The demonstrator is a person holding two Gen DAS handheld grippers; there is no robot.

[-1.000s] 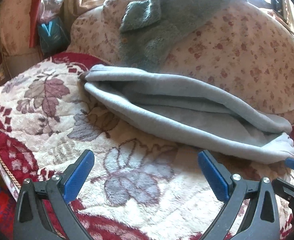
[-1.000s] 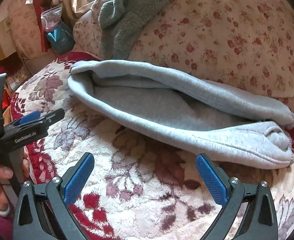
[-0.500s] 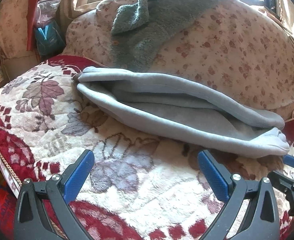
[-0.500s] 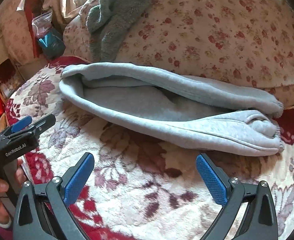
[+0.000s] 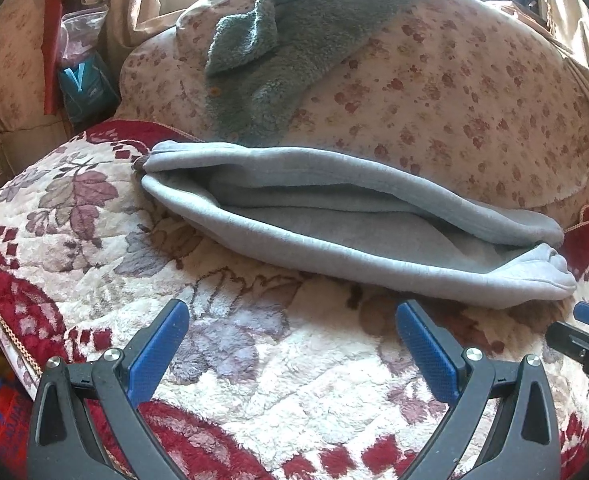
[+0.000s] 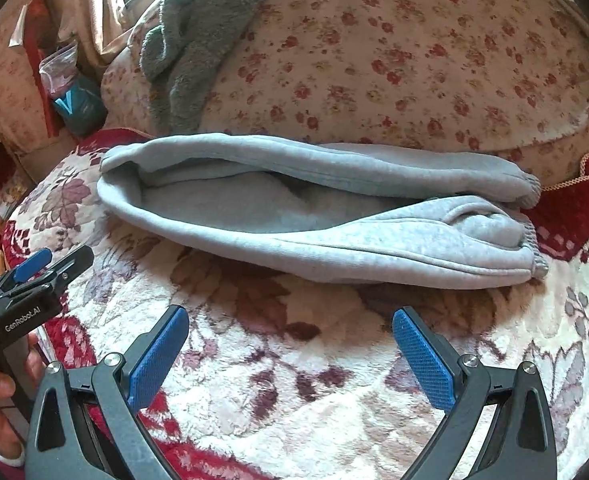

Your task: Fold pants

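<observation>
Left wrist camera low over the blanket (image 5: pixel 294 360), facing the sofa back (image 5: pixel 454 92), right wrist camera alongside, facing likewise, both near the pants (image 5: pixel 334 240), both sharing pants, blanket, sofa back and towel (image 6: pixel 198 40).

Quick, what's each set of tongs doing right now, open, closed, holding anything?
Left tongs: open, holding nothing, short of the grey pants.
Right tongs: open, holding nothing.

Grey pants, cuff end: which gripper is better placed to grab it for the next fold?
Right, probably. In its own view the right gripper hangs open with the cuff end of the grey pants just ahead to its right. The left gripper, also open, faces the middle and folded end.
</observation>
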